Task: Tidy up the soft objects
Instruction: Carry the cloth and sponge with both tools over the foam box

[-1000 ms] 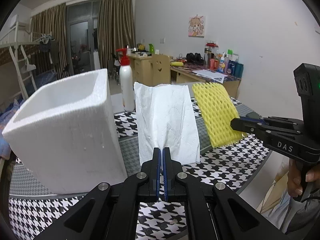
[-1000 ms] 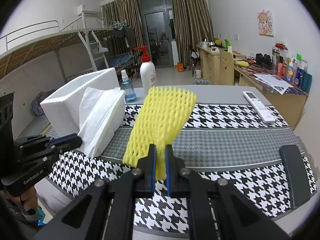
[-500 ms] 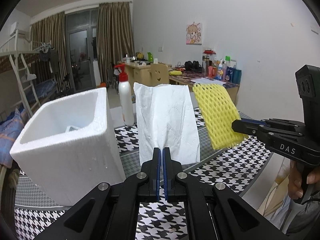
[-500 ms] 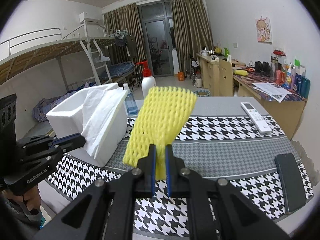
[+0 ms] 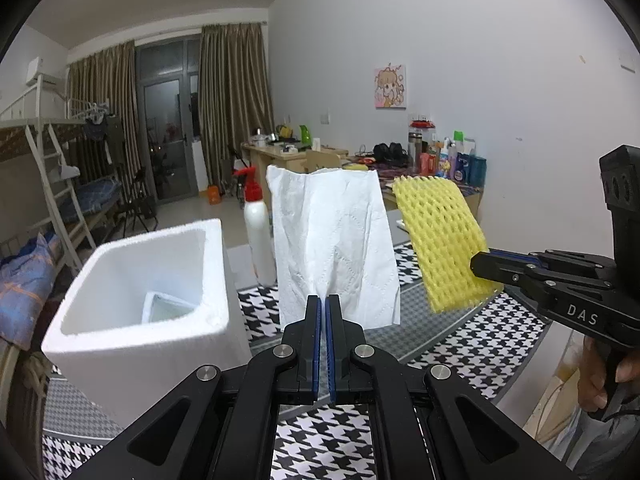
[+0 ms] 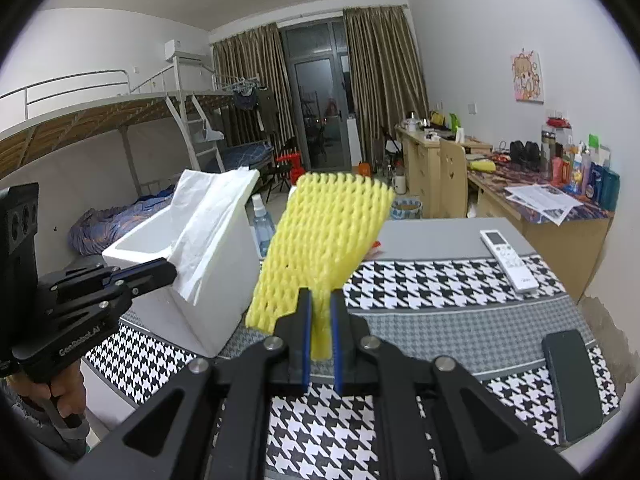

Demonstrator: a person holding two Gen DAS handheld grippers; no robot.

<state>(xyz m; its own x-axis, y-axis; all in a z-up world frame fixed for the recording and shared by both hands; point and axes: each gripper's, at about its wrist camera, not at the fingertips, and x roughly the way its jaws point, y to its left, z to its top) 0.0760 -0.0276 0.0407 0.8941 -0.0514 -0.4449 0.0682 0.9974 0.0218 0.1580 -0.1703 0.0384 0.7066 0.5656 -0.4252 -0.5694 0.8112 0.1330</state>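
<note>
Transport step: left tongs [image 5: 322,312] clamped on white paper towel [image 5: 334,240], right tongs [image 6: 320,320] clamped on yellow foam fruit net [image 6: 324,236], both aloft beside the styrofoam box [image 5: 160,292]. Next, probably: carry over its opening, release inside.

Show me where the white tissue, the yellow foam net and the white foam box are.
white tissue [image 5: 334,240], left wrist view, middle of the sheet.
yellow foam net [image 6: 326,236], right wrist view, centre of the mesh.
white foam box [image 5: 136,354], left wrist view, front outer wall.

Dorm room — bunk bed [image 6: 100,120], desks [image 6: 548,216]
</note>
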